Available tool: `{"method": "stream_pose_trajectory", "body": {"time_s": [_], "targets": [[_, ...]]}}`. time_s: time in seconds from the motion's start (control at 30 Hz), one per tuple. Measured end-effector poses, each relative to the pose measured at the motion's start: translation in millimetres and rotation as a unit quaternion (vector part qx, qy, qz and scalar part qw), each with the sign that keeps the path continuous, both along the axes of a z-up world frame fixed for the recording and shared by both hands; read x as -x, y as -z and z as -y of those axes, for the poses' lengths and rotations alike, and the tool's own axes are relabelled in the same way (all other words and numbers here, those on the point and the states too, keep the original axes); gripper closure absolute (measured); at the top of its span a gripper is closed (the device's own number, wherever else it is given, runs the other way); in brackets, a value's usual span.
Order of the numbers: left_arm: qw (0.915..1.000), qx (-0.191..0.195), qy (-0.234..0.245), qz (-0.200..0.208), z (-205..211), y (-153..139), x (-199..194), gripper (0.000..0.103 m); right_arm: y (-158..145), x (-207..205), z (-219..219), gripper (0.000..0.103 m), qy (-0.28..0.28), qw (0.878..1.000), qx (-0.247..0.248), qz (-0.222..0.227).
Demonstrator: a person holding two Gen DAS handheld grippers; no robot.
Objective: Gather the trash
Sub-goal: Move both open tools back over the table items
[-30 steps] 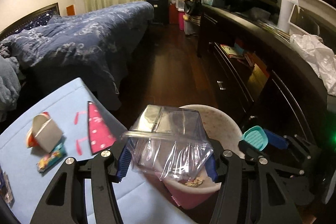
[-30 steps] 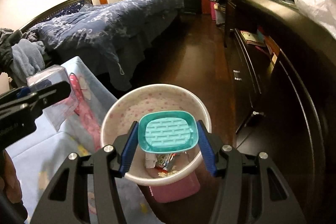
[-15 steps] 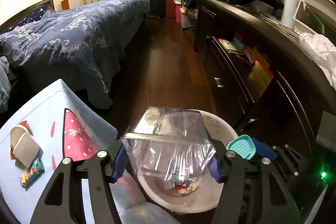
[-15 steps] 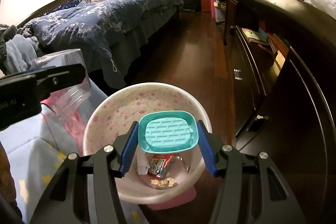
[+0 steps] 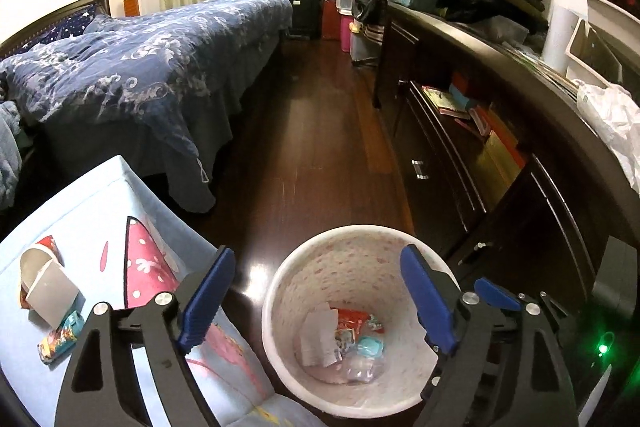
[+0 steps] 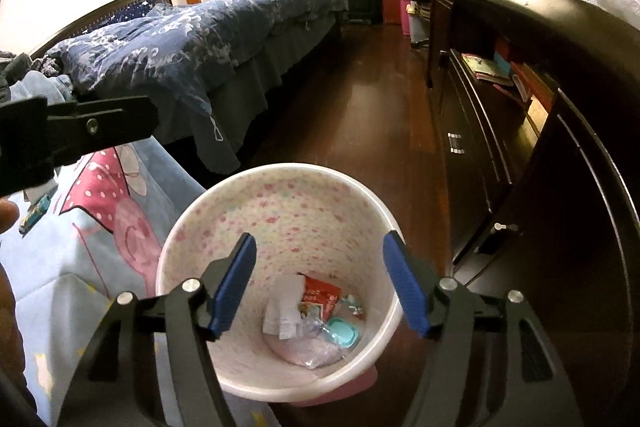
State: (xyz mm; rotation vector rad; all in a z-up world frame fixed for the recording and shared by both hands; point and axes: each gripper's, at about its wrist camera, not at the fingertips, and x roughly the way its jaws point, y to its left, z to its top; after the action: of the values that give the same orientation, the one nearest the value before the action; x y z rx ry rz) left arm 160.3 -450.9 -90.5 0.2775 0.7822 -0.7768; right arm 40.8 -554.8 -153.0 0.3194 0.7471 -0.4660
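Above the speckled bin (image 5: 280, 291) your left gripper (image 5: 316, 297) and right gripper (image 6: 320, 283) both hang with jaws apart, holding nothing. Left on the blue cloth (image 5: 92, 211), the folded carton (image 5: 46, 285) and small wrapper (image 5: 60, 337) look light and crushable; pinch their edges gently.

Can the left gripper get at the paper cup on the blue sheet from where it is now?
Probably yes. The left gripper is open and empty over the bin. The paper cup lies on its side on the blue sheet, to the gripper's left, with nothing over it; only a snack wrapper lies beside it.
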Motion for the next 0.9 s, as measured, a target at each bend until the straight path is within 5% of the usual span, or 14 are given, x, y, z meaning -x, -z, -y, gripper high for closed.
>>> {"method": "stream_pose_trajectory", "body": {"time_s": [0.47,0.9], "targets": [[0.9989,0.007,-0.035,0.029,-71,-22,21,0.012,-44,16,-49,0.027,-0.049,0.998,0.006,0.033],[0.9814,-0.002,-0.183,0.056,-227,-28,17,0.007,-82,-9,-162,0.021,-0.182,0.981,0.050,0.040]]}}
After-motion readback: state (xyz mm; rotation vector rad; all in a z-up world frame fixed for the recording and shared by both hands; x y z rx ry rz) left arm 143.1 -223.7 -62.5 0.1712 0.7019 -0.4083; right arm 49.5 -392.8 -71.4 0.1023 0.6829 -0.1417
